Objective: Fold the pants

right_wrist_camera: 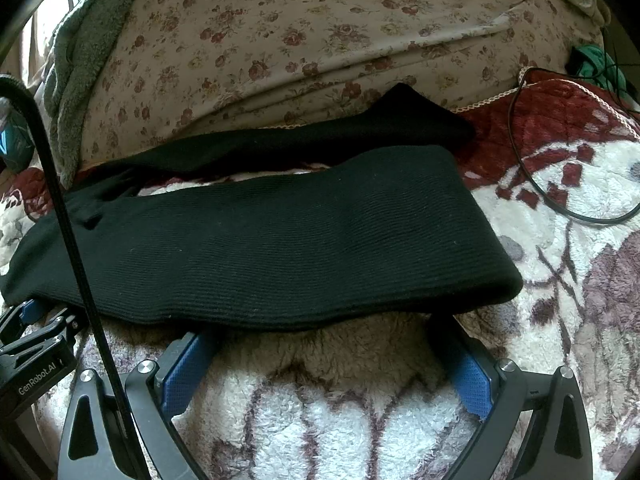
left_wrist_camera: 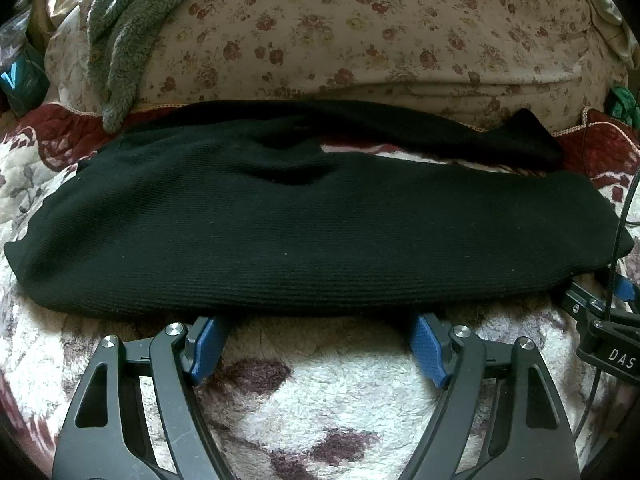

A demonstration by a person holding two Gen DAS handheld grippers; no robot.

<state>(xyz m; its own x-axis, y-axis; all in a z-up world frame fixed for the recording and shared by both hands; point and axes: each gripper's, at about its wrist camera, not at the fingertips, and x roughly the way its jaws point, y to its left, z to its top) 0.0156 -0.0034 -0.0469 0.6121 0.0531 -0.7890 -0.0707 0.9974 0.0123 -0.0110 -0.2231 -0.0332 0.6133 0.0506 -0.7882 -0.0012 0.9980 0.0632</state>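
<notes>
The black pants are seen laid across the middle of both frames on a fleece blanket, their long axis running left to right, square to the line of each claw. One leg is spread nearest the cameras and the other is seen behind it, against a flowered quilt.

The near long edge lies just ahead of both claws. The left gripper is held wide apart at the lower centre, gripping nothing, its blue tips tucked at that edge. The right gripper is likewise spread and empty, close to the leg end.

"DAS" is read at the right edge of the left view, "GenRobot.AI" at the lower left of the right view.
</notes>
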